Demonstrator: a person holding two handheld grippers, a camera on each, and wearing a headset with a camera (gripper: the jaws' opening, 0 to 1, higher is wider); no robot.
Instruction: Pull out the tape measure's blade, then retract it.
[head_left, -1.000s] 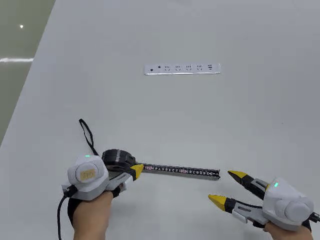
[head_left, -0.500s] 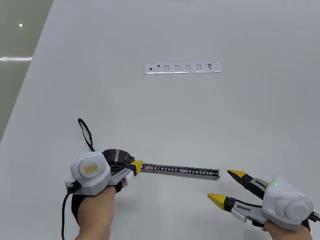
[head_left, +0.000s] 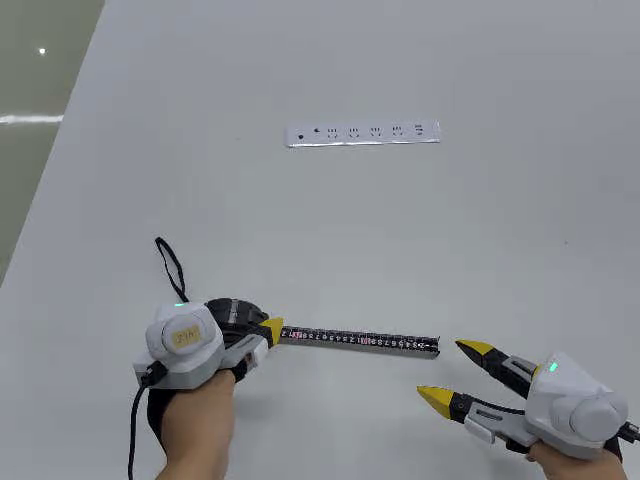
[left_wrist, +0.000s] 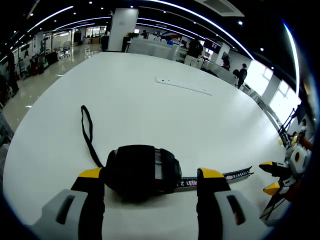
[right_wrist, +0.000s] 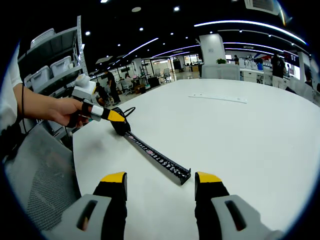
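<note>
We look down on a white table (head_left: 420, 240). A white power strip (head_left: 362, 133) lies far up it, well apart from everything else. Near us the left gripper (head_left: 262, 340) sits over a black tape measure (head_left: 235, 316), one yellow tip just beside the spot where the blade (head_left: 360, 342) comes out. The blade lies flat, running right. A black strap (head_left: 170, 265) loops away from the case. The right gripper (head_left: 455, 375) hovers with jaws spread, just short of the blade's end.
</note>
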